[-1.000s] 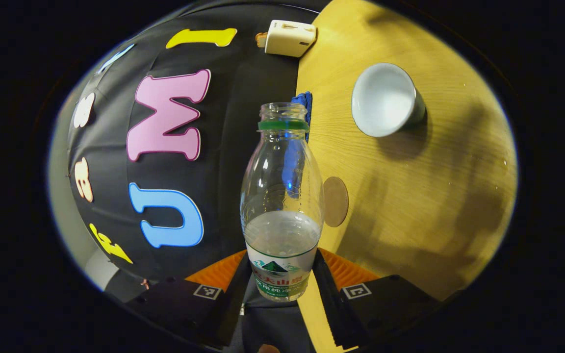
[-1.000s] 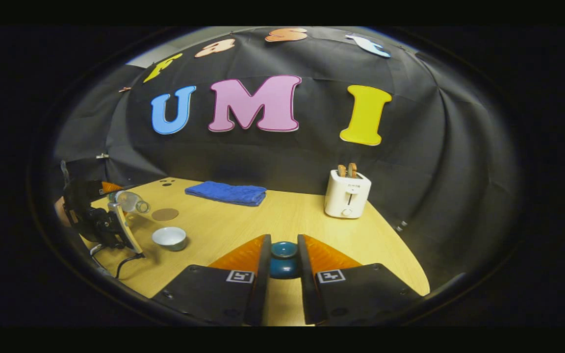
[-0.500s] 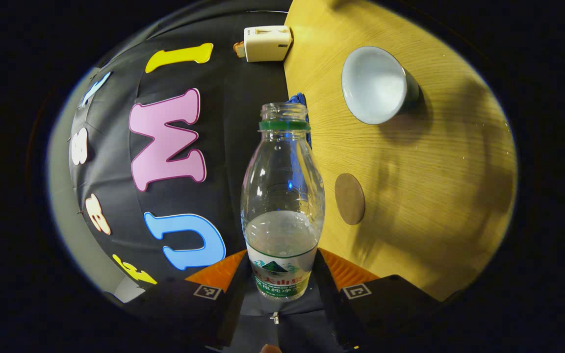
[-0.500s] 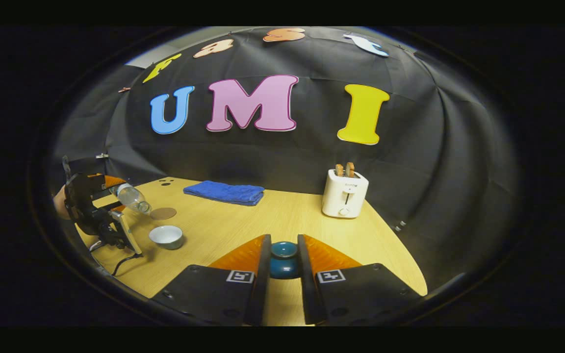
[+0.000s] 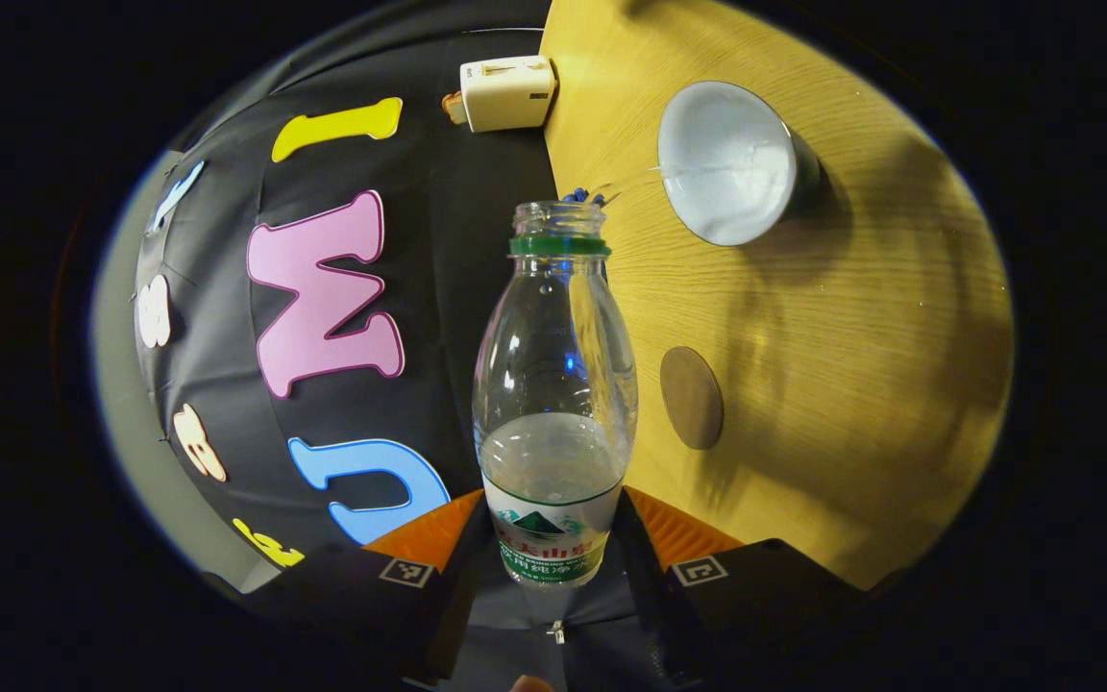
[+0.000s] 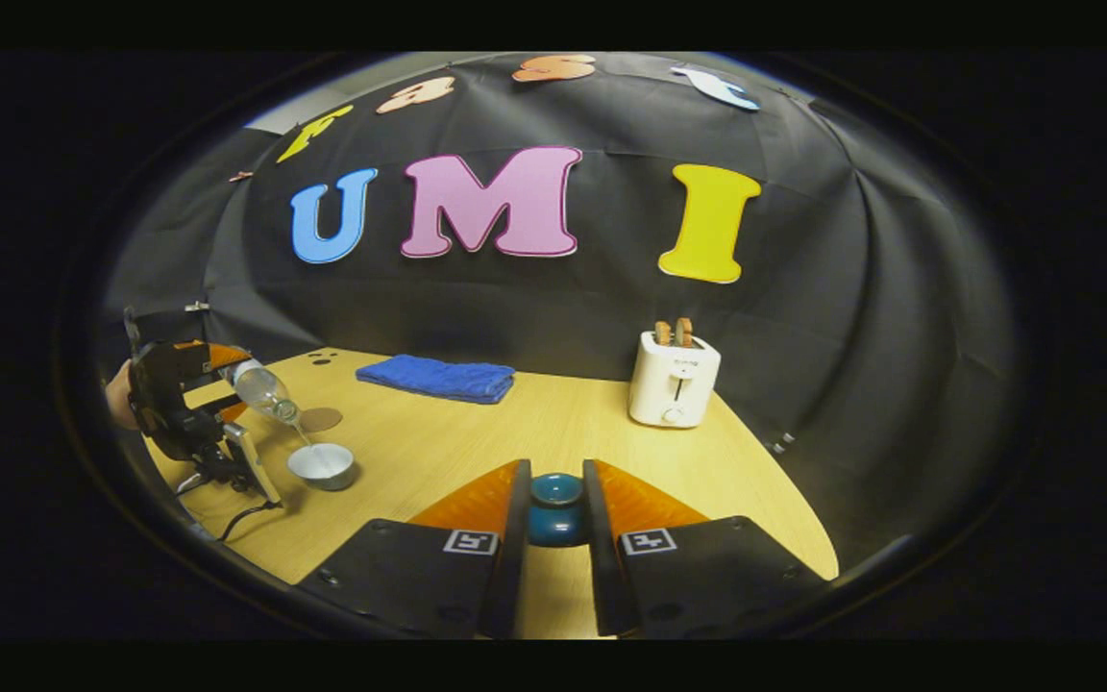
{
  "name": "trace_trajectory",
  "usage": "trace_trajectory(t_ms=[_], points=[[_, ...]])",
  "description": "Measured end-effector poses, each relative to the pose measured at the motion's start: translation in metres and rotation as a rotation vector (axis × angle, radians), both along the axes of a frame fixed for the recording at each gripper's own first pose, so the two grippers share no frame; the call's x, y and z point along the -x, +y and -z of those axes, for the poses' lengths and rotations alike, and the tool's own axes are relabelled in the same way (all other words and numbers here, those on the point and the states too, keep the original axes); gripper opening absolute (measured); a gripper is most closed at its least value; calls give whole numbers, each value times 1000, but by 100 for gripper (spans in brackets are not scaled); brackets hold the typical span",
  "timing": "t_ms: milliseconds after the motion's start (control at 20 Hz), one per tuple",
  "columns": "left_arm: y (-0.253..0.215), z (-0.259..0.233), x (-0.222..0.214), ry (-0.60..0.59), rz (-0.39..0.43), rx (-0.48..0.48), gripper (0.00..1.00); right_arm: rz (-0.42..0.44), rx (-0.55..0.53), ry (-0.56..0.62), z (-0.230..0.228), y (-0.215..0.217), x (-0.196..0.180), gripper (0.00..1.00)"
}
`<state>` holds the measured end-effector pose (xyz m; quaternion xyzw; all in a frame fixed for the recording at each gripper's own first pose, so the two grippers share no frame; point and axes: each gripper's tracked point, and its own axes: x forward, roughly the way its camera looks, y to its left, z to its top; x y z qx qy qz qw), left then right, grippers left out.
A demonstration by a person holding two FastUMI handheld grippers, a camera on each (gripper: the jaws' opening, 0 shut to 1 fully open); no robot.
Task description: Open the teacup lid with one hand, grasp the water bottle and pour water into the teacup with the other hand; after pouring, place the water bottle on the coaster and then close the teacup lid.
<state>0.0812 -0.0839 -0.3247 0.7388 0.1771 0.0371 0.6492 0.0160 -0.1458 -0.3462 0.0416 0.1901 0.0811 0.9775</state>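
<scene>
My left gripper (image 5: 552,562) is shut on a clear, capless water bottle (image 5: 553,384) with a green neck ring, tilted over. A thin stream of water runs from its mouth into the open white-lined teacup (image 5: 726,161) on the wooden table. In the right gripper view the same bottle (image 6: 263,392) leans down over the teacup (image 6: 321,465), held by the left gripper (image 6: 179,408) at the far left. My right gripper (image 6: 555,519) is shut on the dark teal teacup lid (image 6: 555,509), held above the table's front. A round brown coaster (image 5: 691,397) lies bare beside the cup.
A white toaster (image 6: 675,378) with two slices stands at the back right of the table (image 6: 534,432). A folded blue towel (image 6: 438,378) lies at the back middle. A cable trails under the left gripper near the table's left edge.
The left gripper has tipped the bottle further and water now streams into the teacup. The right gripper with the lid has stayed where it was.
</scene>
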Motion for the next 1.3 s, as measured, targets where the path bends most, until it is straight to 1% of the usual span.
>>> trace_trajectory(t_ms=[300, 550, 700, 850, 1000, 1300], points=[[1, -2, -3, -12, 19, -46, 74, 0, 1, 1, 0, -2, 1, 32], [-5, -8, -4, -34, 64, -97, 74, -1, 3, 1, -1, -1, 3, 32], [-3, -10, -5, -47, 77, -124, 74, 7, 9, -1, -2, -3, 5, 32], [-4, -18, -7, -81, 89, -176, 74, 16, 18, -5, -3, -4, 6, 32], [-8, -30, -9, -117, 127, -220, 75, 16, 11, -4, -3, -2, 9, 32], [-15, -40, -19, -143, 199, -275, 74, 14, -1, -17, -8, 0, 9, 32]])
